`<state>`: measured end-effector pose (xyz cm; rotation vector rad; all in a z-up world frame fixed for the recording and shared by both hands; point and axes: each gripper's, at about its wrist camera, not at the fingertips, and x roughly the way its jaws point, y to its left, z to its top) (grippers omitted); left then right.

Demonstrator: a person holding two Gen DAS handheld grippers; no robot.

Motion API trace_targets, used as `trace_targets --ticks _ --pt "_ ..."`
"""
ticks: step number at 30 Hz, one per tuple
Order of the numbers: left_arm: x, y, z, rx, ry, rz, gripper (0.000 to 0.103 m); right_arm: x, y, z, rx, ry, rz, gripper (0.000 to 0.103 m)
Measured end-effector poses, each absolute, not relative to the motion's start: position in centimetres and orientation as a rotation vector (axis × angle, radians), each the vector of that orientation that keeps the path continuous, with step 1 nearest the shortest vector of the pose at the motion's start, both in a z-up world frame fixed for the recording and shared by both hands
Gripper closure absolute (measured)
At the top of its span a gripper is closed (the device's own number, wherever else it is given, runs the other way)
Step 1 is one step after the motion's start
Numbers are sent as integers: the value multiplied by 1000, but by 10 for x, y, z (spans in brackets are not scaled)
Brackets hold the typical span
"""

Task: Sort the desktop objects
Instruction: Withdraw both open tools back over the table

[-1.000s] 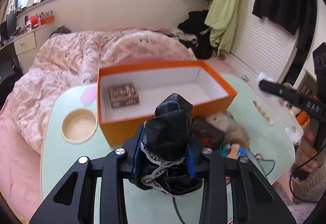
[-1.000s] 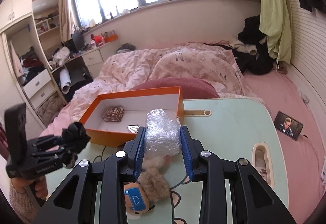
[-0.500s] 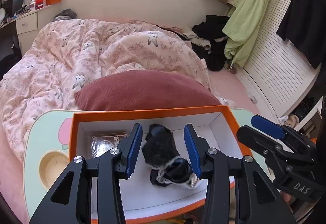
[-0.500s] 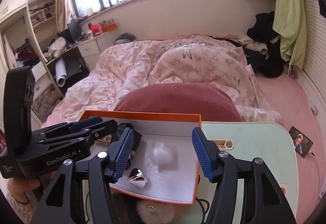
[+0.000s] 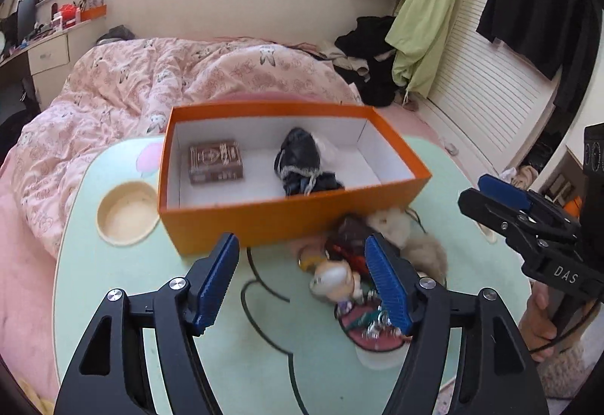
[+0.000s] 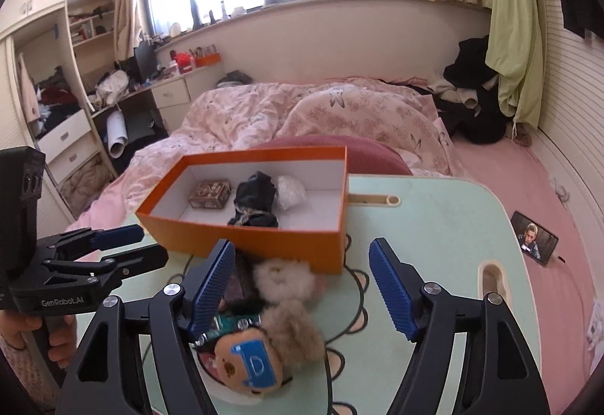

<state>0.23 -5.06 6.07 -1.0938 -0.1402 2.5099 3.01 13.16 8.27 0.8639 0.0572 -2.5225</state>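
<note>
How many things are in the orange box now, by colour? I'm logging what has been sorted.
Brown patterned small box: 1
Black lace-trimmed fabric bundle: 1
Clear crinkled plastic wad: 1
Total inside the orange cardboard box: 3

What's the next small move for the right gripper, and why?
Probably lower the right gripper onto the bear plush just below its fingers. Its jaws are opening with nothing between them, the orange box already holds the brown case, black bundle and clear wrap, and plush toys still crowd the table.
</note>
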Motion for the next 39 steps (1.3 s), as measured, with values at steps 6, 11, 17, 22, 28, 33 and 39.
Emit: trace_targets --ticks 6,11,17,22,28,33,39 --pt "28 -45 18 -1230 -82 2527 33 62 148 53 953 124 -2514 25" --pt "32 -36 6 -1242 56 2623 23 72 147 31 996 201 -2497 21" --pt "36 -27 1 -1233 109 2603 0 64 137 0 1119 256 -2445 11" --pt "39 -29 5 -1201 111 2606 0 66 134 -6 1101 308 -2456 0" --pt "40 -30 3 -1183 114 2605 0 66 136 -8 1075 303 -2458 0" --pt "40 -30 2 -1177 114 2604 0 67 135 -8 1071 305 -2456 0" --pt "40 -30 1 -1177 114 2605 0 68 134 -8 1062 304 -2456 0"
